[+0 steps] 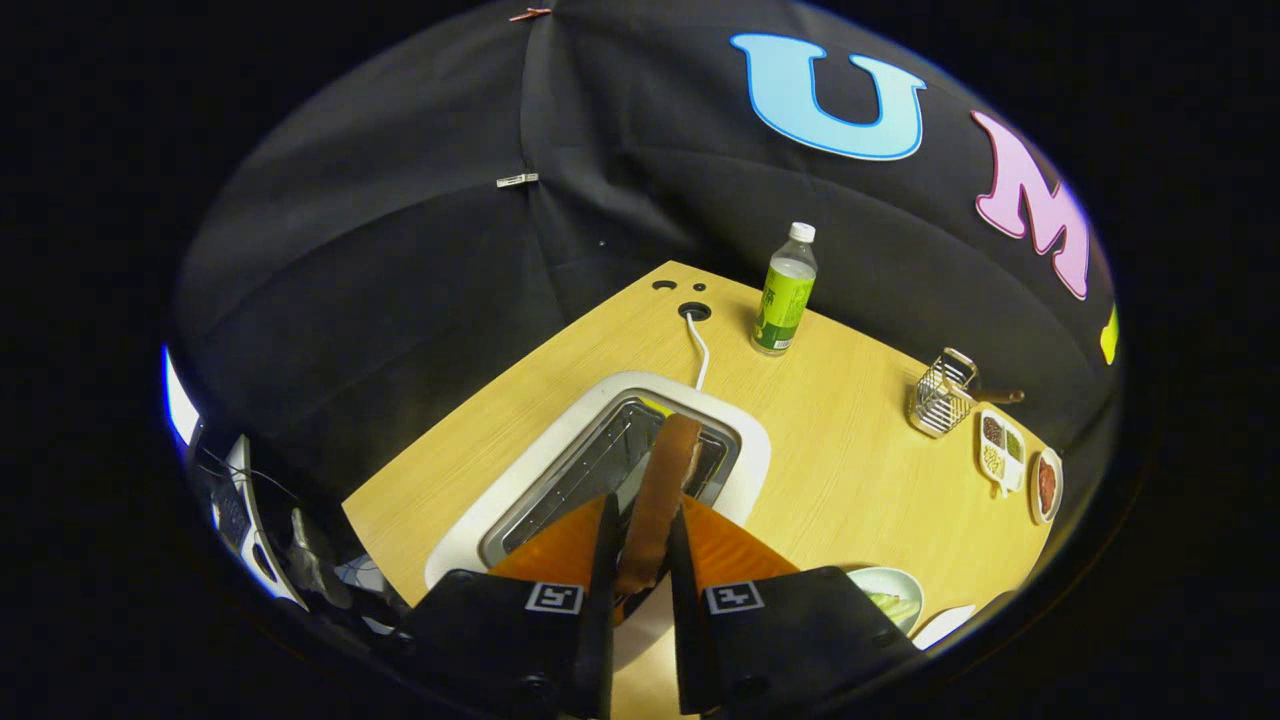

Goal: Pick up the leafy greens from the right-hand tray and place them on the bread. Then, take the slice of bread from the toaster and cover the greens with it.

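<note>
In the gripper view we had the gripper [640, 545] poised above the toaster [600, 470], its two fingers closed on the slice of bread [662, 490], which stood on edge between them with its far end reaching down into the open slot. Both fingers pressed the slice's faces, so we judged the grip sound and the second half of the task in hand: drawing the slice out. To do it well, we judged we should lift straight along the slot, keeping the slice upright so its lower end would not catch on the wire guides or the white rim, and hold the squeeze gentle enough not to crush it. Just beside the right finger lay a pale plate [890, 590] with something green on it; whether those were the leafy greens we could not tell. A bottle [785, 290] and a wire rack [942, 392] stood well beyond the toaster on the table [850, 480], out of the lifting path.
</note>
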`<state>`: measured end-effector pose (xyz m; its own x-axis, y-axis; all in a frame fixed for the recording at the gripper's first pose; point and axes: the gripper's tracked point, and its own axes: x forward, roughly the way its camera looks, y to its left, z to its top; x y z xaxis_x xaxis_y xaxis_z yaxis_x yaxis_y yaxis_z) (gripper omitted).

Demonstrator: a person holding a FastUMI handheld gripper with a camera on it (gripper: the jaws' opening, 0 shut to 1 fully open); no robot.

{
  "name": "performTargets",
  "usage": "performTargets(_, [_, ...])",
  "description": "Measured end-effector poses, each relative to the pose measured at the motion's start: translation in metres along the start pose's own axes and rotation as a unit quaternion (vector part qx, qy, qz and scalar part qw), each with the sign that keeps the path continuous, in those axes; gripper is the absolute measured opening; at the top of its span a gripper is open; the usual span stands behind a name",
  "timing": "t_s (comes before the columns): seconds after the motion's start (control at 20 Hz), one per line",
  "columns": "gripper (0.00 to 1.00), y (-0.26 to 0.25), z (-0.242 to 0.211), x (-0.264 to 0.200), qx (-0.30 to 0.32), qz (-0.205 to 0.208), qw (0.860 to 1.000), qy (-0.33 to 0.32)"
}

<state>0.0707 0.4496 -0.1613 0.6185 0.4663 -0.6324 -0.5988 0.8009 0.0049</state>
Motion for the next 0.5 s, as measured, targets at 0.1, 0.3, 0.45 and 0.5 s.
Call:
performTargets(0.1, [0.17, 0.002, 0.001, 0.006, 0.018, 0.014, 1.0, 0.004])
performTargets(0.3, [0.12, 0.005, 0.008, -0.004, 0.018, 0.04, 0.999, -0.004])
performTargets(0.45, [0.12, 0.003, 0.019, -0.018, 0.008, 0.057, 0.998, -0.019])
performTargets(0.5, [0.1, 0.003, 0.023, -0.024, 0.008, 0.062, 0.998, -0.027])
